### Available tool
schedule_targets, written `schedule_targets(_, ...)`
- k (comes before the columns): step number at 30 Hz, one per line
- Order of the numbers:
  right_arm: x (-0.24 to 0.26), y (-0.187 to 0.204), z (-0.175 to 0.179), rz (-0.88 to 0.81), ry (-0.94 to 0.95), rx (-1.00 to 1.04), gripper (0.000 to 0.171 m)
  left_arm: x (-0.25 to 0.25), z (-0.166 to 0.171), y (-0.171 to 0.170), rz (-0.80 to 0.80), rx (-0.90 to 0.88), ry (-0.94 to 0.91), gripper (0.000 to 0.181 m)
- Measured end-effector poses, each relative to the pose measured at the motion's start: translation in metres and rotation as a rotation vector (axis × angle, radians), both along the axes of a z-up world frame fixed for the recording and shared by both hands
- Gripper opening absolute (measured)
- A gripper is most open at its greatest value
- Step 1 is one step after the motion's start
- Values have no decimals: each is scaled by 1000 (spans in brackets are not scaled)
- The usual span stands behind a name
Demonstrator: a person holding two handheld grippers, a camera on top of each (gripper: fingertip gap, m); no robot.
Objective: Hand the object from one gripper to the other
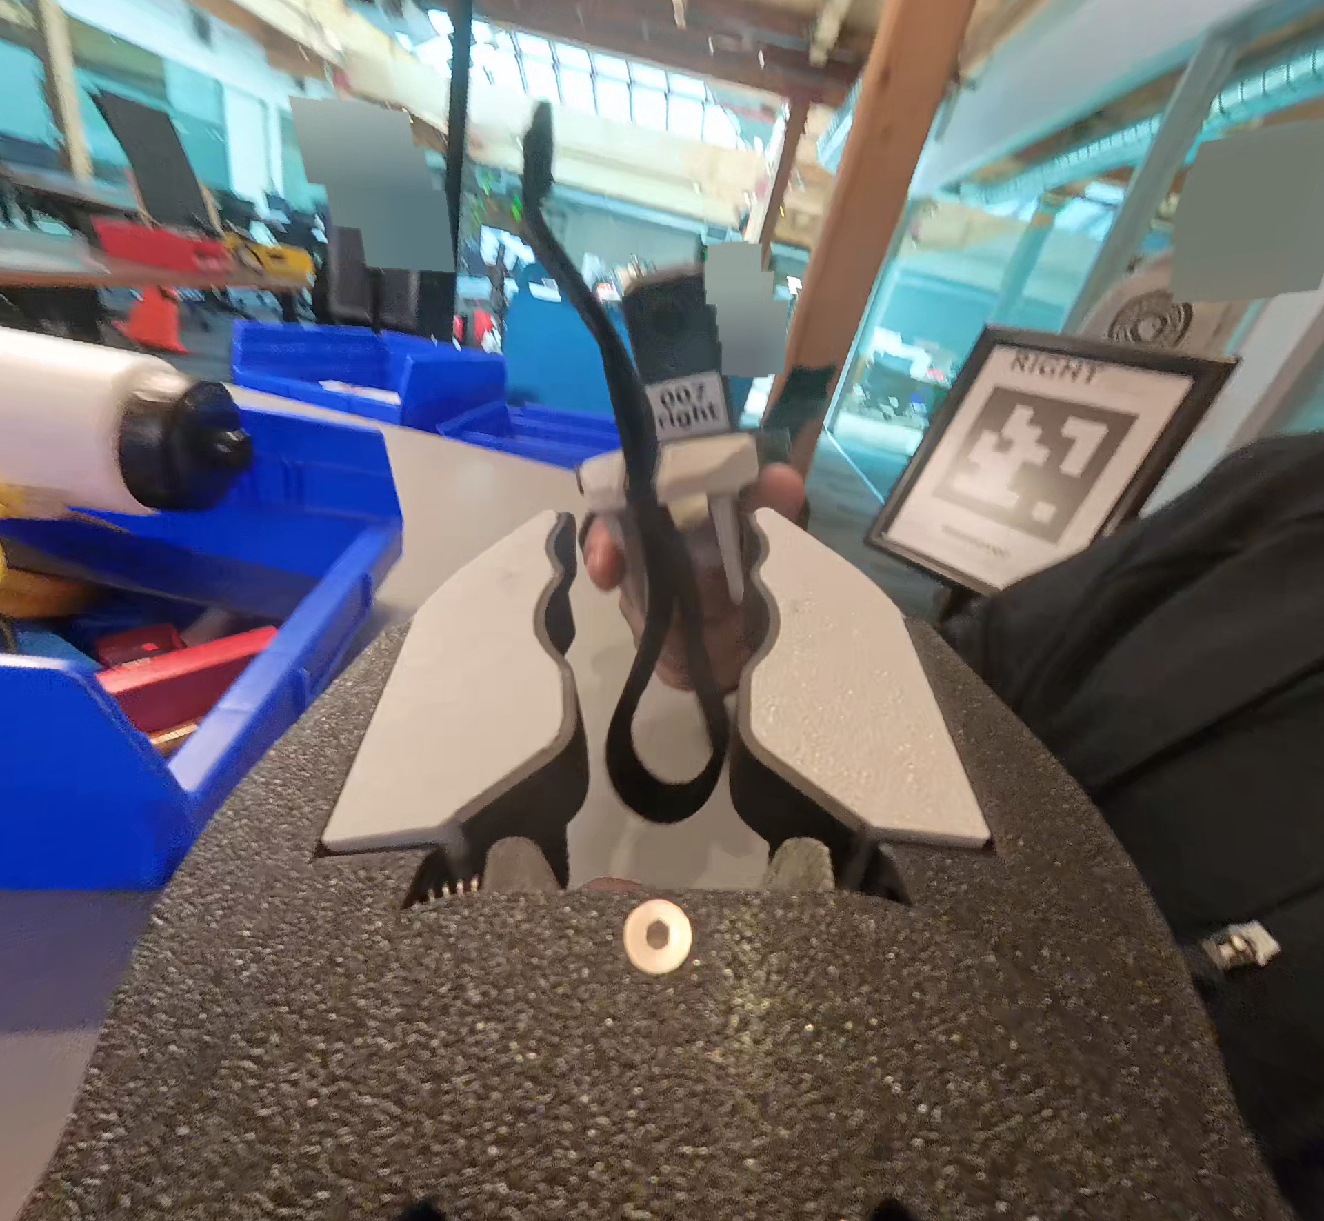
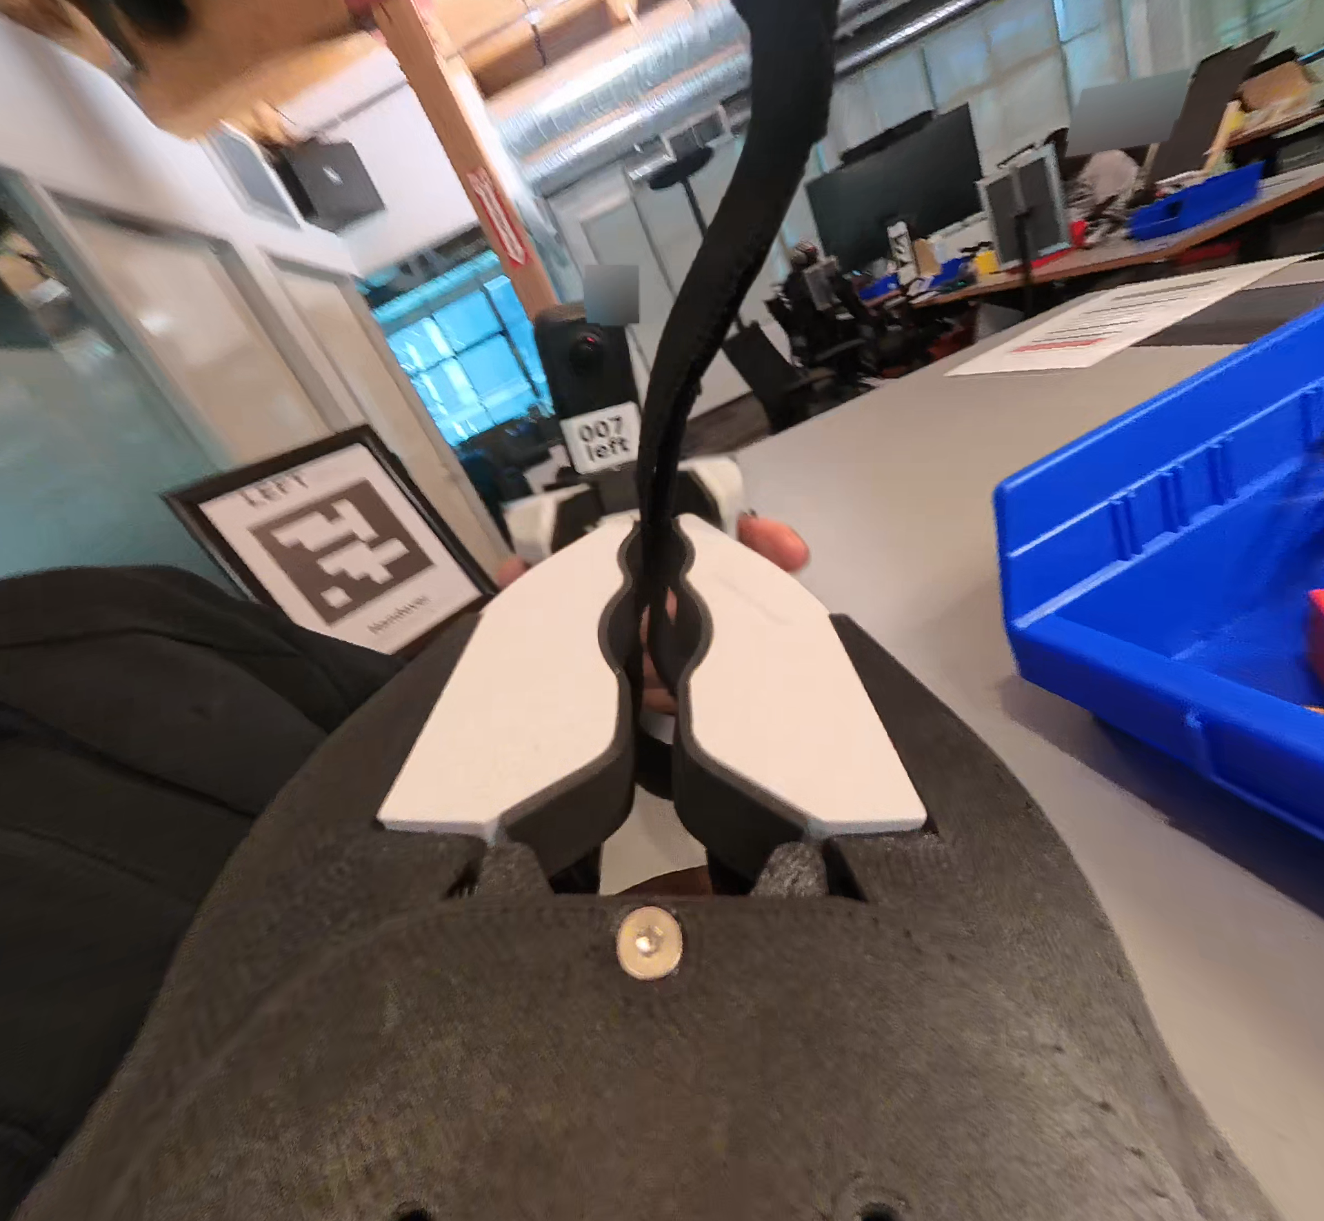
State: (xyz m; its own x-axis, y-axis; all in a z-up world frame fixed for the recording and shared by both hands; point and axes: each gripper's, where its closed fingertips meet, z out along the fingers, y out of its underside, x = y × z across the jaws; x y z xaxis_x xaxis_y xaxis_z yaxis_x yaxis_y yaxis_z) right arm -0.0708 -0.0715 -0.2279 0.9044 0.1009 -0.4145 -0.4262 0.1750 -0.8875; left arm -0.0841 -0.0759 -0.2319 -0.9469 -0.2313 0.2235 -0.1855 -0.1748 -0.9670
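R hand-held gripper (image 2: 648, 585) clamps black strap (image 2: 723, 241); L hand-held gripper (image 1: 659, 585) spread wide around strap loop.

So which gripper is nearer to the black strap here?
Right. The right gripper is shut on the black strap, pinching it between its fingertips. The left gripper is open; the strap's loop hangs between its fingers without visible contact.

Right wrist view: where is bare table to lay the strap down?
The grey table is bare between the right gripper and the blue bin, back to the paper sheet. The bin side is crowded. The strap is clamped.
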Motion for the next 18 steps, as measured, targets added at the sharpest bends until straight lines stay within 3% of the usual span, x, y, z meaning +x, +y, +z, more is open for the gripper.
schedule_targets(5, -4, 0, 2, 63, 63, 38, 6, -14, -26, -16, -115, 126, 29, 43)
schedule_targets(6, -4, 1, 1, 59, 58, 26, 5, -15, -28, -18, -121, 142, 20, 37)
schedule_targets(8, -4, 3, -1, 50, 48, 9, 5, -15, -30, -19, -107, 152, -4, 8)
schedule_targets(10, -2, 2, -1, 31, 41, 6, 7, -13, -28, -19, -102, 139, -3, 7)
schedule_targets(14, 8, 0, -4, -59, -8, -41, 32, -7, -11, -11, -75, 6, 0, 7)
schedule_targets(18, 5, 1, -7, -82, -99, -92, 42, -4, 13, 3, -46, -171, -33, 7)
